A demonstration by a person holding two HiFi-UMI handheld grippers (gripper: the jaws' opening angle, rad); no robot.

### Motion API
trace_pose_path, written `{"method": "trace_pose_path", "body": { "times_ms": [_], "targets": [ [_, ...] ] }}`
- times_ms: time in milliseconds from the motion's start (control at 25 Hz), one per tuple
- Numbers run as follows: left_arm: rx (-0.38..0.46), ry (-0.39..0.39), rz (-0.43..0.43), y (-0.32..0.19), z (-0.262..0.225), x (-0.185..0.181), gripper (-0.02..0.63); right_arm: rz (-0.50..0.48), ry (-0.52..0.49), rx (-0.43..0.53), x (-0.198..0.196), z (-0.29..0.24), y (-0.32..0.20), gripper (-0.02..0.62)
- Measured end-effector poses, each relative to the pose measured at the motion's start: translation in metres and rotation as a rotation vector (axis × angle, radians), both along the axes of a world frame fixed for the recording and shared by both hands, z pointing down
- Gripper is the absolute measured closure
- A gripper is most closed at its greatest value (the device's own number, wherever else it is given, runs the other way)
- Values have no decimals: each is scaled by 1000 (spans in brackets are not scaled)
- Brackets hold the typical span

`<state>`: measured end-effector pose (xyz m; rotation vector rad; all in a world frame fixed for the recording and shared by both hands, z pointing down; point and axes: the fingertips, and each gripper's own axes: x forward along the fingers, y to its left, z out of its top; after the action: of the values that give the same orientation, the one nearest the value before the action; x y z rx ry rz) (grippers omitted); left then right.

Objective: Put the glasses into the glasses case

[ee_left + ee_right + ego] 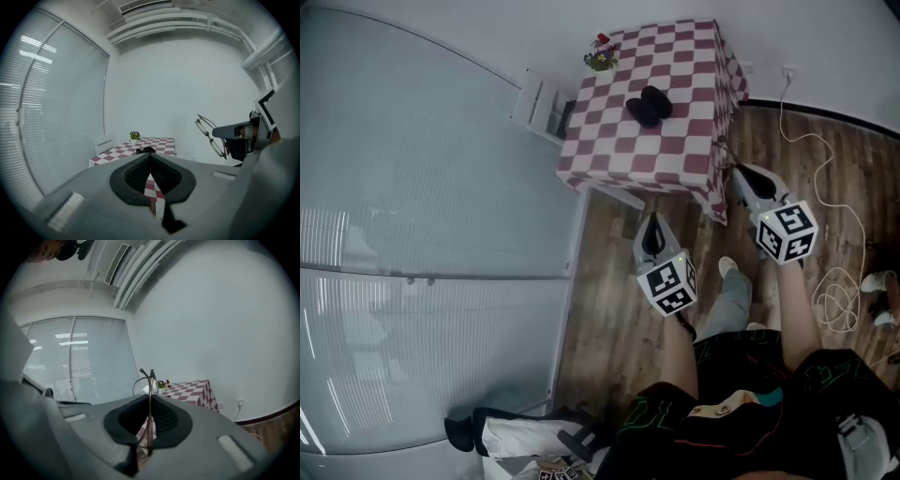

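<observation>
On my right gripper [742, 176] the fingers [166, 420] are clamped on the glasses [149, 394], held in the air. My left gripper [653, 225] is closed on nothing. The case [649, 105] lies on the surface [675, 145], well ahead. I'm mid-carry, I judge; next I close in and line up over the case.

The glasses [150, 384], thin wire-rimmed with round lenses, stand upright and edge-on, pinched between the closed jaws of the right gripper [149, 399], their lenses poking out past the tips. The black, rounded glasses case [649, 105] lies well ahead of those jaws.
</observation>
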<state>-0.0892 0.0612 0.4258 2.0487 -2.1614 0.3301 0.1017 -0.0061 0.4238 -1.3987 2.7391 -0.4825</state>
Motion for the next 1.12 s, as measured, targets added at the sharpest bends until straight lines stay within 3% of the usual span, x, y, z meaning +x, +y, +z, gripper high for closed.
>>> {"method": "trace_pose_path", "body": {
  "times_ms": [280,480,1120],
  "targets": [
    [-40,-16,56,-62,16,7,599,25,19,-38,-5,19,-51,577],
    [-41,17,32,-97,23,-10,598,57,91,-47,-3,27,-89,577],
    [-46,158,-68,-189,55,-57,599,-86,295,29,-71,12,-179,577]
  ]
}}
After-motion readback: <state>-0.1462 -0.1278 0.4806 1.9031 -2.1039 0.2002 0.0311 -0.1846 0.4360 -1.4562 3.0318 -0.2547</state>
